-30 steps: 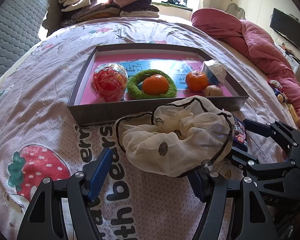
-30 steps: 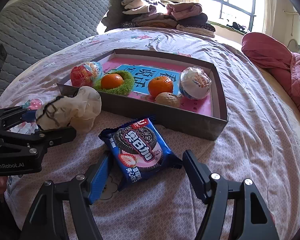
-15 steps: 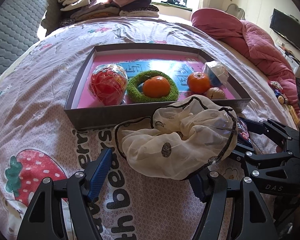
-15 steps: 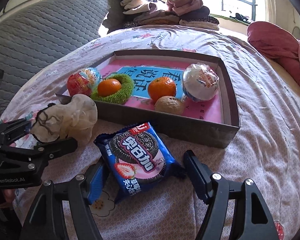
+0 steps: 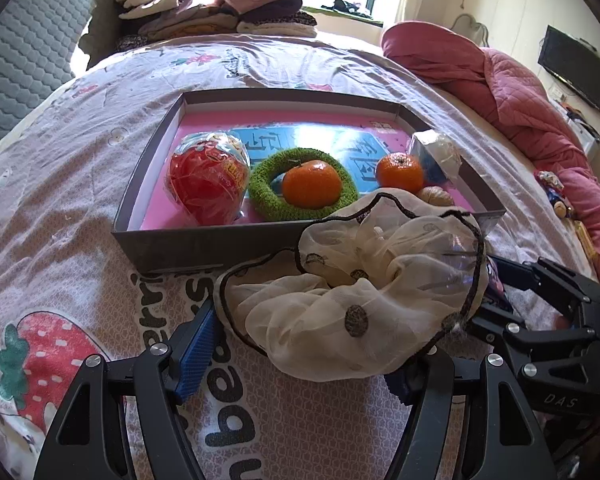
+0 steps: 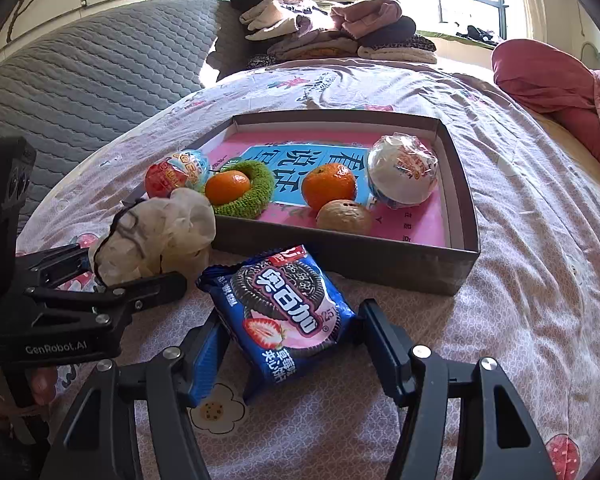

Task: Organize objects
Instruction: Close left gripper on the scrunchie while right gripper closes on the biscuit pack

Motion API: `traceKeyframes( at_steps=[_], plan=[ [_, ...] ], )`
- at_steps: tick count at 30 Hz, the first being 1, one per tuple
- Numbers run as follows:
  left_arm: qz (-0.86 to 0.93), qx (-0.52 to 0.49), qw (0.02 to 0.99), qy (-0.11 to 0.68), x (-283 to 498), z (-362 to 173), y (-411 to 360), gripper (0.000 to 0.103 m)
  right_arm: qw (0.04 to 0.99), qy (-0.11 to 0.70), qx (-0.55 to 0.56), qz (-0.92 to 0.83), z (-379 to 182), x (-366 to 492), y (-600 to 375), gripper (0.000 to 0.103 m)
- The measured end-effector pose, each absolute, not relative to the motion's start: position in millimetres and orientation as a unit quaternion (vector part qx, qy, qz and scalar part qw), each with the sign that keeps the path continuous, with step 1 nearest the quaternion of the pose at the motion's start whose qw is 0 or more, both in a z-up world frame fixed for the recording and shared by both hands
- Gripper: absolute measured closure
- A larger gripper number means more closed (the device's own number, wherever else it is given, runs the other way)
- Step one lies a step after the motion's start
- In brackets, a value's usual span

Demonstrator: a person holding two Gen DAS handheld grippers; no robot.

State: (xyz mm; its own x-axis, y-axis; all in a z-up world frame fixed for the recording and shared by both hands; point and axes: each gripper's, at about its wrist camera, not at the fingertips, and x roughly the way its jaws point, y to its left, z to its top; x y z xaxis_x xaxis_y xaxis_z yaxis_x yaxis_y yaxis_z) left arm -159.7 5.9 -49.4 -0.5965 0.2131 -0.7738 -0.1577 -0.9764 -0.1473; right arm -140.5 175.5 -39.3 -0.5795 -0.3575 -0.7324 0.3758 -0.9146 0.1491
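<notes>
Scrunchie [image 5: 352,296] beside cookie packet [image 6: 288,312] – grey box [image 6: 380,256] wall just behind

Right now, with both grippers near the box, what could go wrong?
1. The right gripper has just been closing around the cookie packet; squeezing may crush the cookies.
2. The loose cream scrunchie between the left gripper fingers could snag or slip.
3. The grippers stand close together and may collide at the box.
</notes>
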Motion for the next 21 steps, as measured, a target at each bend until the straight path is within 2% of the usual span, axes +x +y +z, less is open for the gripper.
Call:
traceKeyframes(
  at_steps=[1, 3, 5, 9, 12, 21],
  plan=[
    [0.893, -0.435, 0.105, -0.034, -160.0, -50.0, 5.4, 0.033, 0.206, 0.009, 0.409, -0.889, -39.1, -140.2, 175.7, 0.039],
    [0.893, -0.435, 0.107, -0.038, -161.4, -50.8, 4.4, 0.051, 0.206, 0.004, 0.407, -0.890, -38.5, -139.6, 176.7, 0.040],
    [0.893, -0.434, 0.111, -0.039, -161.4, -50.6, 3.7, 0.061, 0.205, -0.002, 0.405, -0.891, -37.9, -138.9, 178.1, 0.042],
    [0.894, -0.430, 0.120, -0.045, -159.1, -48.5, 3.0, 0.076, 0.205, -0.009, 0.403, -0.892, -36.9, -137.2, 180.8, 0.044],
    [0.894, -0.426, 0.126, -0.050, -157.3, -46.6, 2.2, 0.082, 0.205, -0.012, 0.401, -0.893, -36.1, -136.2, 181.6, 0.044],
    [0.901, -0.409, 0.133, -0.047, -149.6, -36.5, 3.1, 0.084, 0.208, -0.026, 0.389, -0.897, -29.8, -133.3, 184.7, 0.046]
  ],
)
